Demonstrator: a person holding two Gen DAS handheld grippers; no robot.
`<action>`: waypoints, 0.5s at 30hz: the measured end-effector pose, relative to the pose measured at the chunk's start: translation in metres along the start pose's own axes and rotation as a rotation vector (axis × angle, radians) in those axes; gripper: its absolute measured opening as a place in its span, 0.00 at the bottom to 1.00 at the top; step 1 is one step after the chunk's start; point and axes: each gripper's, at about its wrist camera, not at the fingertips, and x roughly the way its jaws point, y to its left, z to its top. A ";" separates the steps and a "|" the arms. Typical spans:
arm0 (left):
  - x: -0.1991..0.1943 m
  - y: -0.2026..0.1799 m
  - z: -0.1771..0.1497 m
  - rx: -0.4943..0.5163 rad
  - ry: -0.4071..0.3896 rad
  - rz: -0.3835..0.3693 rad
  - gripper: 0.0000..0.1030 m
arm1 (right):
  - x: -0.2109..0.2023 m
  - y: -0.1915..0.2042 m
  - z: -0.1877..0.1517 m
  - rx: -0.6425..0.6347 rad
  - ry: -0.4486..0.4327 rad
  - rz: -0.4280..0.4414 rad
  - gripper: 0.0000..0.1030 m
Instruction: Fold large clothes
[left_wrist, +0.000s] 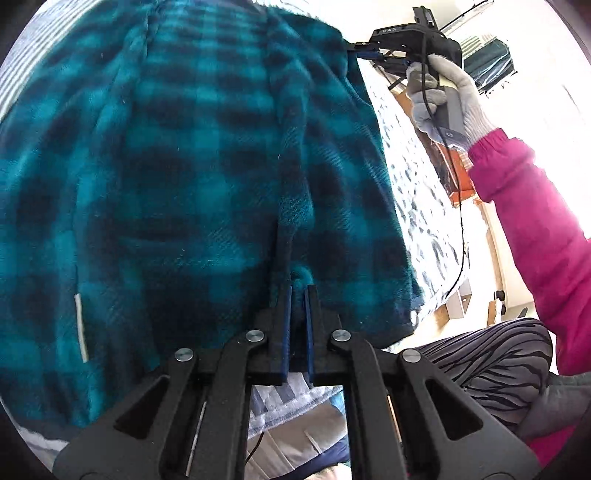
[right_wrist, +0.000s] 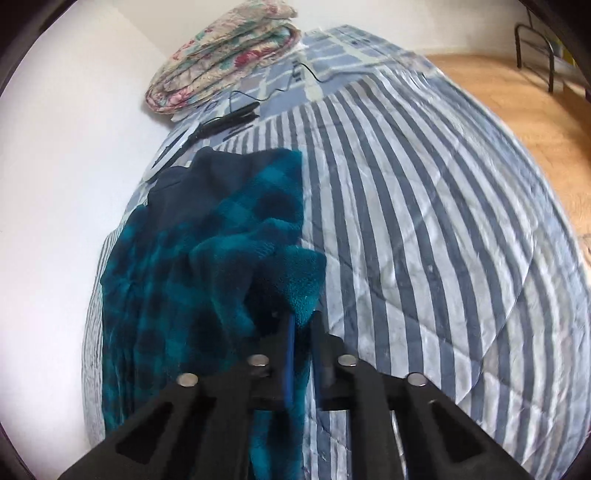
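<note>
A large teal and dark-blue checked fleece garment hangs spread out and fills most of the left wrist view. My left gripper is shut on its lower edge. My right gripper shows at the top right of that view, held by a gloved hand, shut on the garment's far upper corner. In the right wrist view the right gripper is shut on a fold of the garment, whose rest drapes down onto the striped bed cover.
A folded floral quilt lies at the head of the bed by the white wall. Black cables and a white ring-shaped object lie near it. Wooden floor is to the right. The person's pink sleeve and striped trousers are close by.
</note>
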 end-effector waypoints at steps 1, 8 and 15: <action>-0.003 -0.001 -0.002 0.005 -0.009 0.001 0.04 | -0.005 0.003 0.004 -0.012 -0.019 0.010 0.04; 0.005 -0.004 -0.015 0.003 0.002 -0.004 0.04 | 0.010 0.005 0.017 -0.098 0.019 -0.190 0.10; 0.002 -0.009 -0.008 0.003 0.001 -0.041 0.04 | -0.036 0.040 0.003 -0.205 -0.034 -0.233 0.34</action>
